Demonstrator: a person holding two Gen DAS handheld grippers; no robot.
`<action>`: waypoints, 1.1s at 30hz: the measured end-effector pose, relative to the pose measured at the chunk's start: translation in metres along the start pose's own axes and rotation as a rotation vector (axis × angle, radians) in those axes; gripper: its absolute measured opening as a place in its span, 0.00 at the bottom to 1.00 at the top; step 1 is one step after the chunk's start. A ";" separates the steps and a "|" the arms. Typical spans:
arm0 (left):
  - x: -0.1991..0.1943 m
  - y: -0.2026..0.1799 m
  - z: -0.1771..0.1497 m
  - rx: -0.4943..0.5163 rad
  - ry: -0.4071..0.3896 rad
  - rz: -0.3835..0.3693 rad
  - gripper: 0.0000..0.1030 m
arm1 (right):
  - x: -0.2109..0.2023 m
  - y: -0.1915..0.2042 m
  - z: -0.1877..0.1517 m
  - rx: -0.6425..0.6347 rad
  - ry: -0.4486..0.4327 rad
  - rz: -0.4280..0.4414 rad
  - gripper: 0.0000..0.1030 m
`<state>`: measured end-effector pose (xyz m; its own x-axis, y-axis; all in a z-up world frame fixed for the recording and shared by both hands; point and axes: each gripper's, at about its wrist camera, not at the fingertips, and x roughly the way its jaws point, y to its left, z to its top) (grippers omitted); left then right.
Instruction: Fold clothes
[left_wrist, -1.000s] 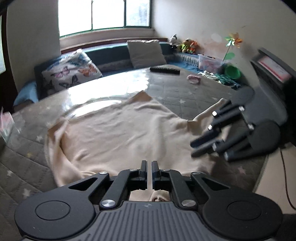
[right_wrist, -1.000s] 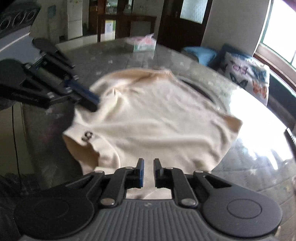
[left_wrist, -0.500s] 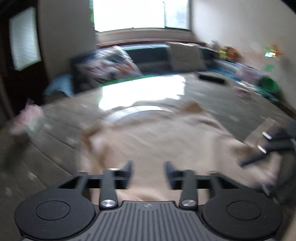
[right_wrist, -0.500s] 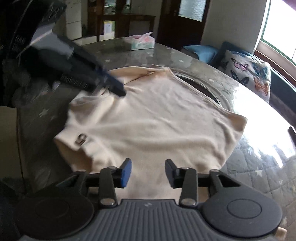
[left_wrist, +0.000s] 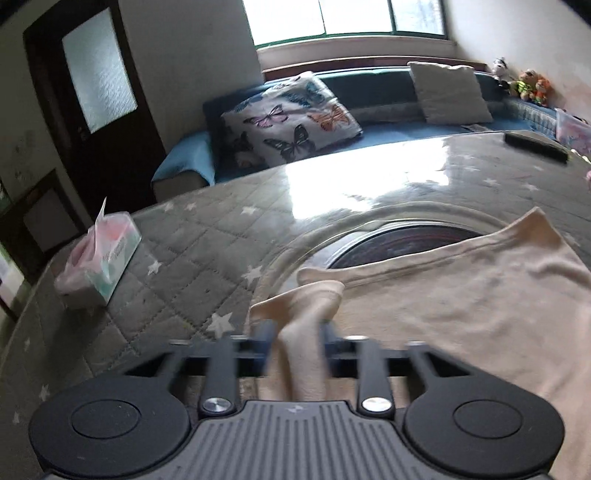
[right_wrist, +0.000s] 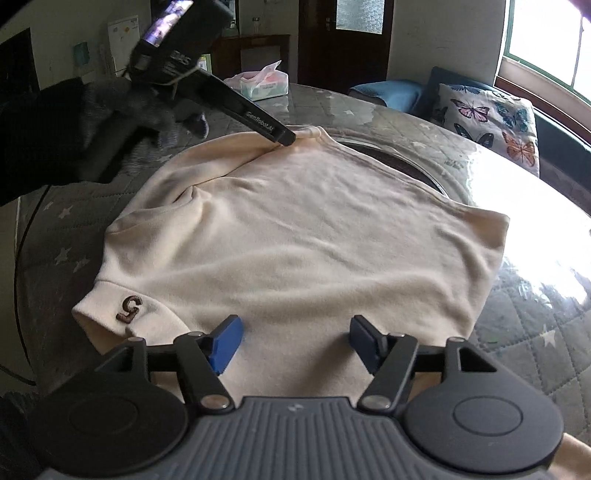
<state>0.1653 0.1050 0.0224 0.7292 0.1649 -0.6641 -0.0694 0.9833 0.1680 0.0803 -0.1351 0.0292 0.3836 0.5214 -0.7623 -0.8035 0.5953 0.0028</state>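
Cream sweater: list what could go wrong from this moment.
1. The left tool pinches only a narrow bunch of the cream sweater near its far corner; it may slip out or drag the fold crooked.
2. The right tool has just been opening, with cloth under it but not pinched, so the near edge may stay behind and wrinkle.
3. The tissue box is close beside the pinched corner; a wide swing could knock it.

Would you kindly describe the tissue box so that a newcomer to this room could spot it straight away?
Start at the round table with its grey, star-patterned quilted cover, where the cream sweatshirt lies spread out. Look past the sweatshirt toward the table's edge nearest the dark wooden door. There stands the tissue box, a soft pink-and-mint pack with a tissue poking from its top, the only boxy thing on that side.
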 end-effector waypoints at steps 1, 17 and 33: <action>-0.006 0.010 -0.002 -0.036 -0.012 0.005 0.08 | 0.000 0.000 0.000 0.002 0.000 -0.002 0.68; -0.096 0.142 -0.099 -0.447 -0.052 0.152 0.09 | 0.001 0.002 -0.002 0.013 0.001 -0.036 0.73; -0.097 0.158 -0.116 -0.385 -0.024 0.209 0.39 | -0.017 0.037 0.018 -0.056 -0.056 -0.001 0.68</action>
<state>0.0046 0.2532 0.0285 0.6875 0.3663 -0.6271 -0.4628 0.8864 0.0105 0.0522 -0.1109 0.0540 0.4085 0.5551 -0.7246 -0.8264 0.5619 -0.0354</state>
